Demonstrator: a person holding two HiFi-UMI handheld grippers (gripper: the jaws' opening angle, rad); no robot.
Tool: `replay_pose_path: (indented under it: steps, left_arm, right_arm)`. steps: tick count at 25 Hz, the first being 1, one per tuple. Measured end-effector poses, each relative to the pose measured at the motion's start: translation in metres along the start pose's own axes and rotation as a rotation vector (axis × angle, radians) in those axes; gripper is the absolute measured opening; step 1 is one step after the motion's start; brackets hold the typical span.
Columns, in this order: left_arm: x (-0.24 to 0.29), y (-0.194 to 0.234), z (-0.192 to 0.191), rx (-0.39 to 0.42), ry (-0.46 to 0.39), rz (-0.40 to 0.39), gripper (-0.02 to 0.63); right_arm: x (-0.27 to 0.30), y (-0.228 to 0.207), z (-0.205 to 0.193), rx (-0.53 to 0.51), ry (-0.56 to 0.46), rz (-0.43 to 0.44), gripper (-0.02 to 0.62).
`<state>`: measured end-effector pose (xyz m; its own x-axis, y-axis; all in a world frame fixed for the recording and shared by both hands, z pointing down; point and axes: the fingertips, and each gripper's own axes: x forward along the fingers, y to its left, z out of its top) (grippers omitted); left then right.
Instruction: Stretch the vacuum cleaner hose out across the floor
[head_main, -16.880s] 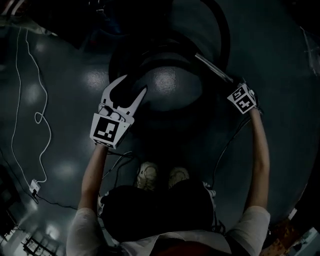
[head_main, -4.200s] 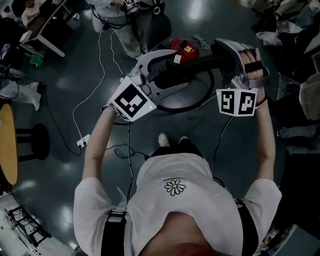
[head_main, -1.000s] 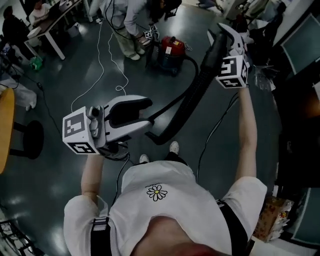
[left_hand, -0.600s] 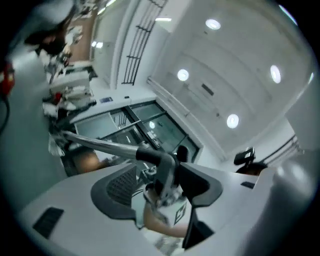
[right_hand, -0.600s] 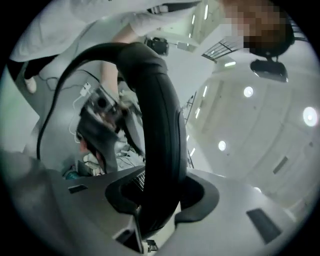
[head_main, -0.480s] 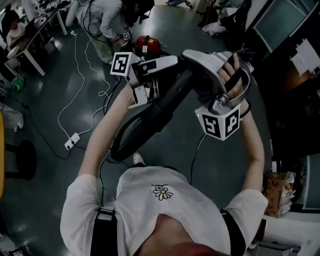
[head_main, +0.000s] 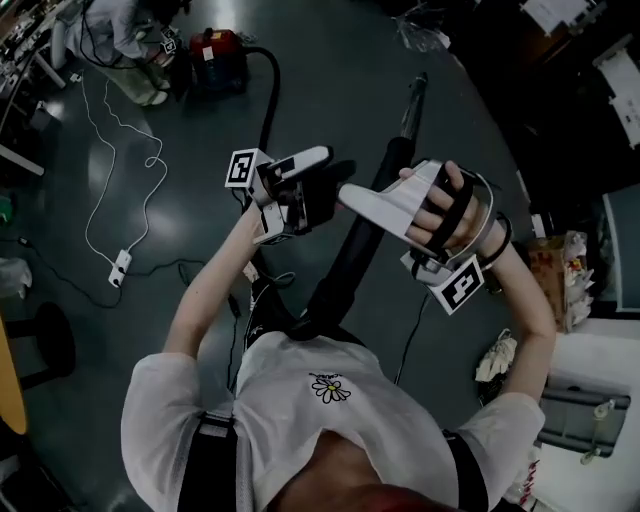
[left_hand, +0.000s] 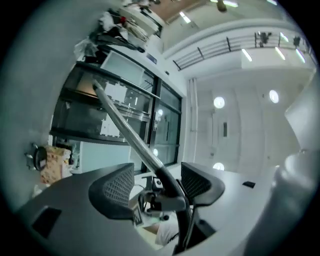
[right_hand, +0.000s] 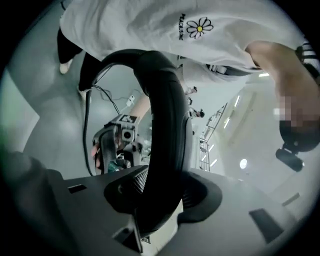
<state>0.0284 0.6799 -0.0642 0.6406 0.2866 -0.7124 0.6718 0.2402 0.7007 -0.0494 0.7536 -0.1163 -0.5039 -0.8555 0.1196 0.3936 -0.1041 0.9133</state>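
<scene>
Right gripper (right_hand: 162, 189) pinches the hose (right_hand: 165, 100), which runs from 6 toward 12 o'clock, likely to drag it away from the vacuum (head_main: 215, 55) at 11 o'clock. Left gripper (left_hand: 155, 182) jaws are opening, wand (left_hand: 125, 130) between them untouched, probably to regrip.

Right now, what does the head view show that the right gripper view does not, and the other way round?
Only the head view shows the red vacuum cleaner and the white power strip on the floor. Only the right gripper view shows the right gripper with jaws shut on the black hose. Both show that hose and the person's white shirt with a flower.
</scene>
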Motion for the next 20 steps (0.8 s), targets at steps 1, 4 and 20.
replay_pose_path:
  steps: [1, 4, 20]
  left_arm:
    - [0.007, 0.023, -0.005, -0.042, -0.026, -0.002, 0.275]
    - [0.063, 0.069, -0.05, -0.103, 0.096, 0.015, 0.274]
    - [0.169, 0.014, -0.243, 0.294, 0.14, -0.058, 0.231]
  right_arm:
    - [-0.02, 0.003, 0.013, -0.014, -0.021, 0.031, 0.166]
    - [-0.063, 0.006, 0.052, -0.042, -0.072, 0.086, 0.166]
    - [-0.209, 0.007, 0.18, -0.048, 0.245, 0.07, 0.173]
